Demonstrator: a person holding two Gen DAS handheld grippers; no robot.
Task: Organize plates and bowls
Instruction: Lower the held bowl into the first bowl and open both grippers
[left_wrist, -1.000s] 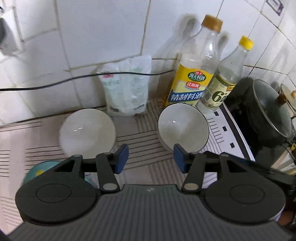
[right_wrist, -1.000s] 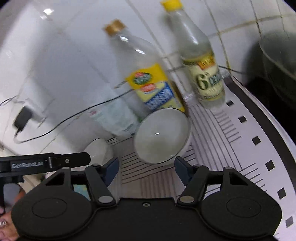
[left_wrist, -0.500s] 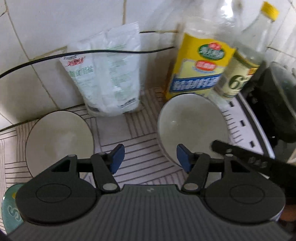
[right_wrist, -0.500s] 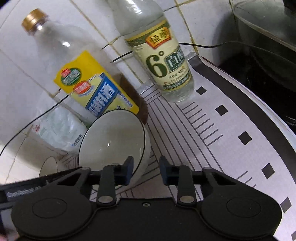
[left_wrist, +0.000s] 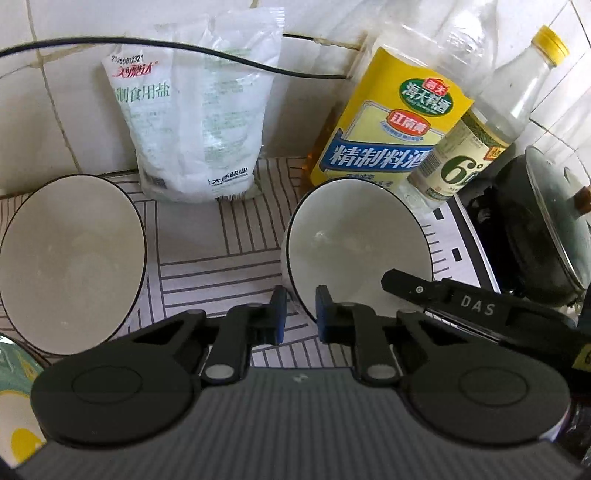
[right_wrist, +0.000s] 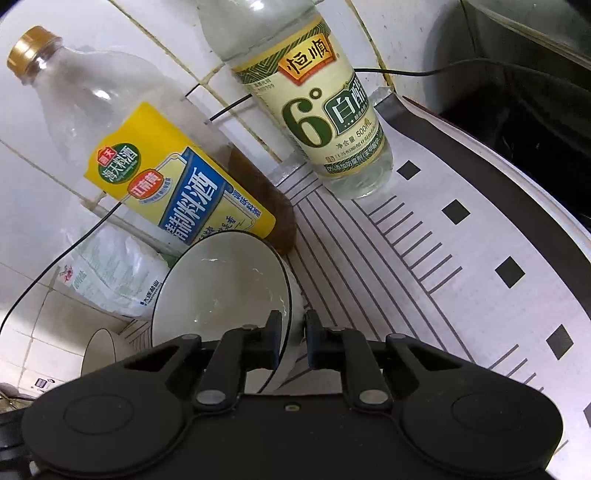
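Observation:
A white bowl with a thin black rim (left_wrist: 354, 243) stands on the striped mat in front of the bottles. My left gripper (left_wrist: 298, 314) is shut on its near left rim, one pad outside the wall and one inside. My right gripper (right_wrist: 291, 332) is shut on the same bowl (right_wrist: 221, 288) at its right rim. In the left wrist view one of the right gripper's black fingers (left_wrist: 410, 286) reaches over that rim. A second matching bowl (left_wrist: 70, 258) sits apart to the left, small in the right wrist view (right_wrist: 99, 354).
Against the tiled wall stand a salt bag (left_wrist: 199, 122), a yellow-labelled cooking wine bottle (left_wrist: 388, 129) and a vinegar bottle (right_wrist: 317, 110). A black cable (left_wrist: 184, 48) runs along the wall. A dark pot with a glass lid (left_wrist: 543, 221) is at the right. A teal dish (left_wrist: 14, 406) lies lower left.
Both grippers came down and in toward the right-hand bowl, which now looks larger. Their jaws went from wide apart to closed on its rim, the right first and then the left.

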